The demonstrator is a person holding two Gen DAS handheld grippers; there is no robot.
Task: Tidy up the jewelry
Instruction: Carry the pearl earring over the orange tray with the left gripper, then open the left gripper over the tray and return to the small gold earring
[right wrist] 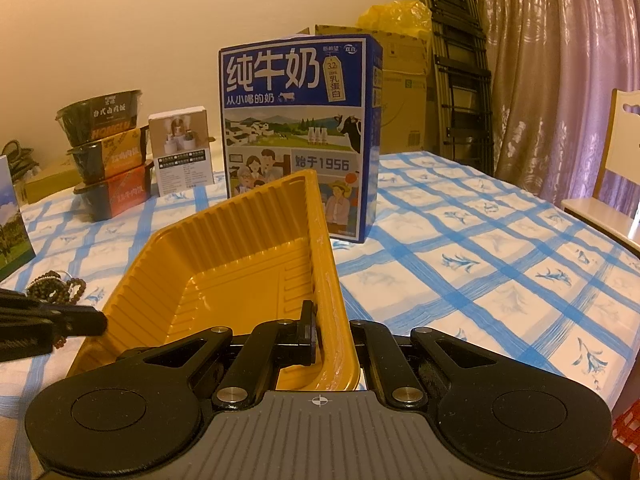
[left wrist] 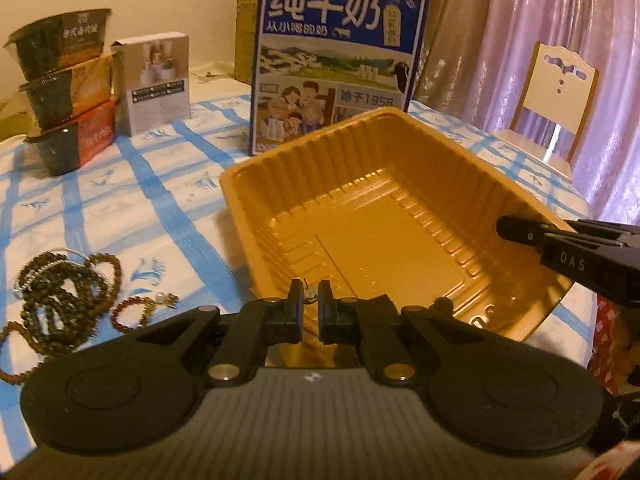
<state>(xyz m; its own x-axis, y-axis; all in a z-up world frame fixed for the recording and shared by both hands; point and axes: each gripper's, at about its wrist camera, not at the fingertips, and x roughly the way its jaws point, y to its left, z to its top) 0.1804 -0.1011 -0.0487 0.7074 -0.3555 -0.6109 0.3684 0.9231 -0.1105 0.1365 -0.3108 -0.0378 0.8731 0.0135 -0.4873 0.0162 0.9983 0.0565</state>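
Note:
A gold plastic tray (left wrist: 400, 240) stands tilted on the checked tablecloth; it also shows in the right wrist view (right wrist: 240, 248). My left gripper (left wrist: 311, 296) hangs over the tray's near rim, shut on a small white bead piece with a thin cord (left wrist: 310, 295). My right gripper (right wrist: 326, 332) is shut on the tray's right wall; it also shows in the left wrist view (left wrist: 520, 236). A heap of dark and brown bead strings (left wrist: 60, 304) and a red bead bracelet (left wrist: 136, 312) lie on the cloth left of the tray.
A blue milk carton (left wrist: 336, 60) stands right behind the tray. Stacked noodle bowls (left wrist: 68, 92) and a small white box (left wrist: 156, 80) stand at the back left. A white chair (left wrist: 556, 92) is beyond the table's right edge. Cardboard boxes (right wrist: 400, 92) and a folded ladder (right wrist: 460, 72) stand at the wall.

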